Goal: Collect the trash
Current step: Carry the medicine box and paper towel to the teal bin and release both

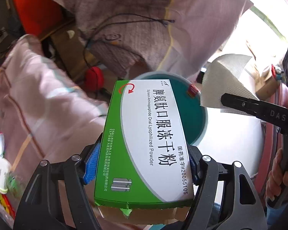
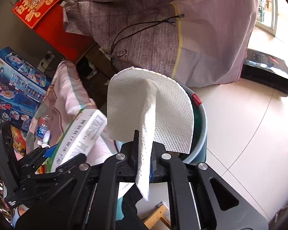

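Left gripper (image 1: 144, 164): we held the green-and-white medicine box (image 1: 149, 145) across its width, blue pads pressed on both long sides; jaws stood fairly wide because the box is wide.
Box: it filled the centre of the left wrist view, printed face up, torn cardboard end at the lower edge; in the right wrist view it showed at centre left, tilted.
Right gripper (image 2: 144, 153): jaws nearly closed, pinching a white embossed paper towel (image 2: 149, 111) by a gathered fold, so the rest of the sheet fanned out above the jaws and a tail hung below.
Bin: the teal round bin (image 1: 199, 115) with its pale rim lay behind the box in the left wrist view, centre right; in the right wrist view only its rim and wall showed, right of the towel.
Why held so: we judged both pieces of trash were being carried over the bin mouth for dropping, each tool angled downward.
Surroundings: pinkish bedding (image 1: 48, 99) at left, mauve cloth (image 2: 201, 28) with a black cable across the top, pale tiled floor (image 2: 249, 124) at right.
Stage: both items gripped, neither released.
Risk: the light towel might drift and miss the rim.
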Motion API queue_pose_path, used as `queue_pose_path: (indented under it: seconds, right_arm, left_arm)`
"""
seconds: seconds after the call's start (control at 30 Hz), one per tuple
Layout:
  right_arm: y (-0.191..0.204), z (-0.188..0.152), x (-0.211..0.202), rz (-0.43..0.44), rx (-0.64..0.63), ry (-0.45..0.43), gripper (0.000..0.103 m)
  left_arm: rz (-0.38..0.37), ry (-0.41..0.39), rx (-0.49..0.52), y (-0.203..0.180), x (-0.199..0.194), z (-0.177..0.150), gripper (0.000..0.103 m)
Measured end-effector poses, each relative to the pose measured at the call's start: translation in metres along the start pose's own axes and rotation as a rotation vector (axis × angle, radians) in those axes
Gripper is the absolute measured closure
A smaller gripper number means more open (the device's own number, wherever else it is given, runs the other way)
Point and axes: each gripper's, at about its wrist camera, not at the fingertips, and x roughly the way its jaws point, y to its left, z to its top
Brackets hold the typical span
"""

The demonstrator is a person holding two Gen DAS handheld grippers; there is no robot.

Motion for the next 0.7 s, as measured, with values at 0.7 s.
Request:
queue_pose_path:
  seconds: [0.7]
  right_arm:
    - [-0.017,0.017,0.036,-0.027,0.035,0.077,0.091]
  left_arm:
    - [-0.032,0.084,-0.002,-0.001,0.051,0.018,0.009]
